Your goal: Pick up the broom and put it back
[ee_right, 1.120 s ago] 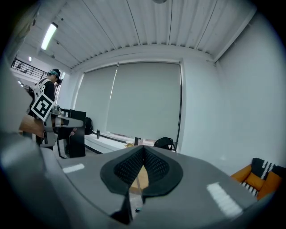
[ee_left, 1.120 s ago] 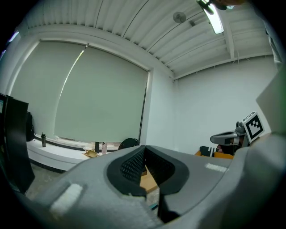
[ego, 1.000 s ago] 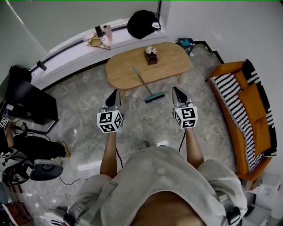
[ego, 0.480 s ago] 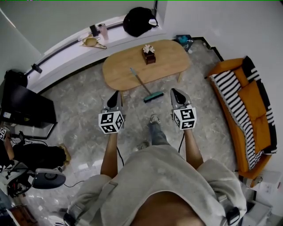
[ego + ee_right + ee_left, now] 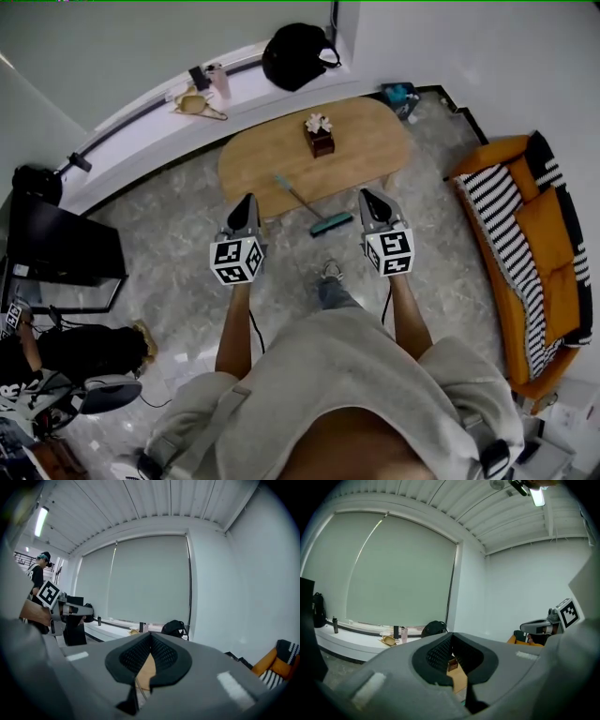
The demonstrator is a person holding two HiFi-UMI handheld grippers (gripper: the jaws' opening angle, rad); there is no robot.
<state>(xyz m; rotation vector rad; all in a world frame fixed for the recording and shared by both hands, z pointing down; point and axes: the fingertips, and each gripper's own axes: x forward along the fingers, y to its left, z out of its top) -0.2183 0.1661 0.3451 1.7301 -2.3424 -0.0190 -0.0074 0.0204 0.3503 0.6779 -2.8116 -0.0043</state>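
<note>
Person stepped closer: left gripper (image 5: 246, 202) and right gripper (image 5: 367, 199) now flank the broom (image 5: 307, 204) at frame centre, propped against the table (image 5: 281, 150). Both jaws closed and empty, likely just in transit.

Broom (image 5: 330, 224) on floor (image 5: 169, 225) — box (image 5: 321, 141) on table (image 5: 272, 159).

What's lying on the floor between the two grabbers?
The broom, seen in the head view, its teal brush between the left gripper and right gripper.

Oval wooden table (image 5: 272, 155), orange sofa (image 5: 539, 214), marble floor (image 5: 169, 234)
</note>
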